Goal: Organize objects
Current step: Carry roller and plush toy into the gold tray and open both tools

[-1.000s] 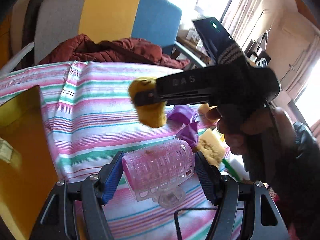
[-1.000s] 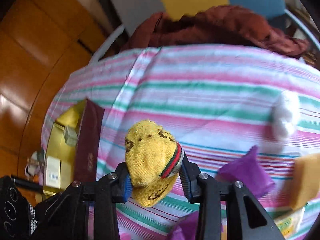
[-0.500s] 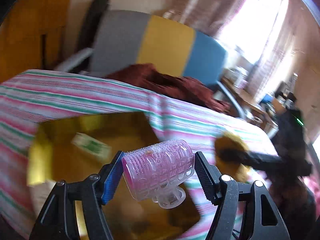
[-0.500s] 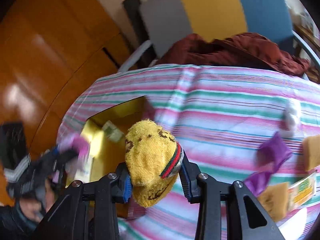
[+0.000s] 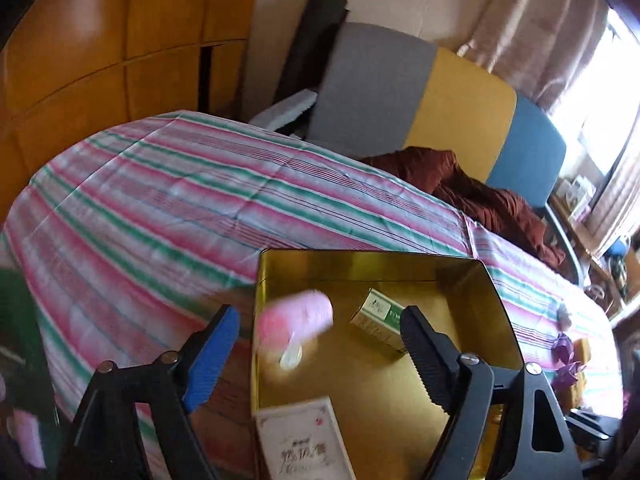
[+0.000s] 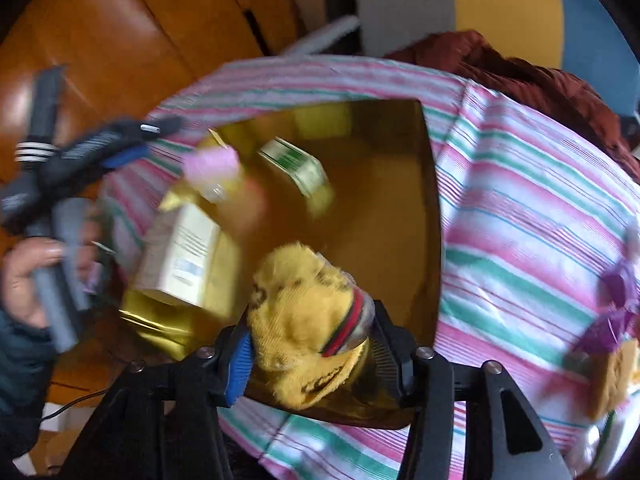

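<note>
A gold box [image 5: 472, 280] lies open on the striped tablecloth; it also shows in the right wrist view [image 6: 400, 208]. My left gripper [image 5: 320, 344] is open above the box's left edge. The pink hair roller [image 5: 296, 320] is loose and blurred between its jaws, falling into the box; in the right wrist view the roller [image 6: 210, 166] hangs beside the left gripper [image 6: 120, 148]. My right gripper [image 6: 310, 354] is shut on a yellow sock [image 6: 304, 312] above the box's near edge.
The box holds a green-and-white carton [image 5: 380, 314] and a white carton [image 5: 304, 444]. A striped chair [image 5: 440, 108] with a dark red jacket [image 5: 480, 196] stands behind the table. Purple wrappers [image 6: 616, 304] and yellow sponges [image 6: 612, 372] lie at the right.
My left gripper has opened and let go of the pink roller, which drops toward the box. My right gripper has carried the sock left, over the box.
</note>
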Demonstrator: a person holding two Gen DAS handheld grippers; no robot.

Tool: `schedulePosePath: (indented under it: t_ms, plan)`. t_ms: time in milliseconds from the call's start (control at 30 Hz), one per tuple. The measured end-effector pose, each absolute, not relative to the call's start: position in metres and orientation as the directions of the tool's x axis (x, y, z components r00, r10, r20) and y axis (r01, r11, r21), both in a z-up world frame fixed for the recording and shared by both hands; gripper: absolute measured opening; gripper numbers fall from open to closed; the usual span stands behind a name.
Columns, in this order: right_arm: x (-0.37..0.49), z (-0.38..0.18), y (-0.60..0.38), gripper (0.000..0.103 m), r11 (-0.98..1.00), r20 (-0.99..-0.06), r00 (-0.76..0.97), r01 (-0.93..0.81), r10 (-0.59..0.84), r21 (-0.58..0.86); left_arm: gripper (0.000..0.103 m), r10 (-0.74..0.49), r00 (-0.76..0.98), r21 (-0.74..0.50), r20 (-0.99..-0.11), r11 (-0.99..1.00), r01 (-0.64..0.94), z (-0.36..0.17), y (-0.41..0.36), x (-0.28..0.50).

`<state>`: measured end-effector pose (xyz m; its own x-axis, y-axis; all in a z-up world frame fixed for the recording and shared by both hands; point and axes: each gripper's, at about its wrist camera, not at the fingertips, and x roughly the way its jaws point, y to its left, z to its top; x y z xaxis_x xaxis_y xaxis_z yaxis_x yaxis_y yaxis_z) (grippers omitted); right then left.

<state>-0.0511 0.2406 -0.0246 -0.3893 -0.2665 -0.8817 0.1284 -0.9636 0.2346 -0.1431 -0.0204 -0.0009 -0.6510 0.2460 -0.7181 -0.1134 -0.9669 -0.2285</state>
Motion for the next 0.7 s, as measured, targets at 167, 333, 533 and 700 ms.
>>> schedulePosePath:
  t_ms: [167,333,533,700]
  plan:
    - [-0.044,-0.033,0.244,0.067,-0.982,-0.898,-0.398,0.069,-0.189,0.176,0.088,0.254,-0.674,-0.254,-0.694,-0.962,-0.101,-0.001,-0.029,-0.104]
    - [-0.032,-0.023,0.247,0.081,-0.978,-0.873,-0.444,0.052,-0.203,0.201,0.09,0.245,-0.687,-0.223,-0.684,-0.967,-0.123,-0.002,-0.022,-0.073]
    - [-0.011,-0.014,0.24,0.081,-0.983,-0.845,-0.505,0.036,-0.175,0.182,0.093,0.23,-0.706,-0.185,-0.67,-0.973,-0.141,0.002,-0.009,-0.045]
    - [0.004,-0.006,0.234,0.081,-0.992,-0.807,-0.58,0.019,-0.114,0.126,0.096,0.21,-0.723,-0.142,-0.658,-0.978,-0.155,0.007,0.001,-0.03]
